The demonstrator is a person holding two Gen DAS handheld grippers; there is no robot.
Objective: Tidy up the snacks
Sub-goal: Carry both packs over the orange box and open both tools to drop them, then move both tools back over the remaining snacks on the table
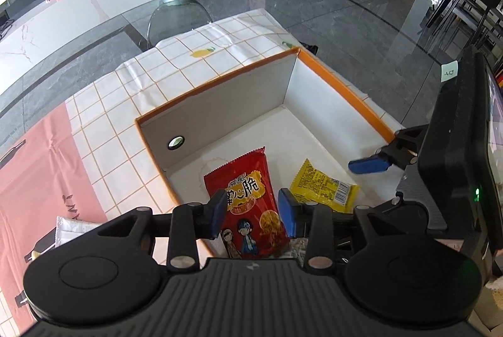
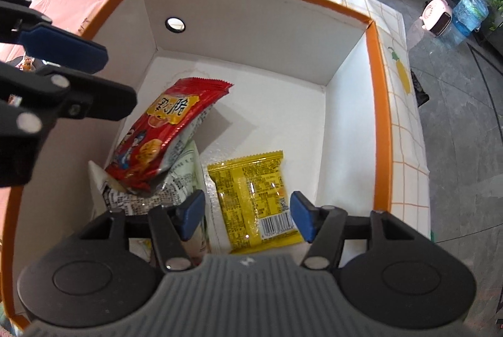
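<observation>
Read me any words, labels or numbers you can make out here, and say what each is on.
"脆", large black character on a yellow panel: red snack packet; the characters beside it are unclear.
Barcode and fine print: yellow packet, too small to read.
Black print: white packet, too blurred to read.
Handwritten mark: green sticker, unclear.

Red snack packet (image 1: 248, 205): lower end hidden behind the left tool's body in the left wrist view. White printed packet (image 2: 179, 183): mostly covered by the red packet, print too small to read. Yellow packet (image 2: 254, 198): text illegible. White pouch (image 1: 74, 228) on the surface: cut off by the tool. Orange-rimmed box (image 2: 382, 123): near wall out of frame.
</observation>
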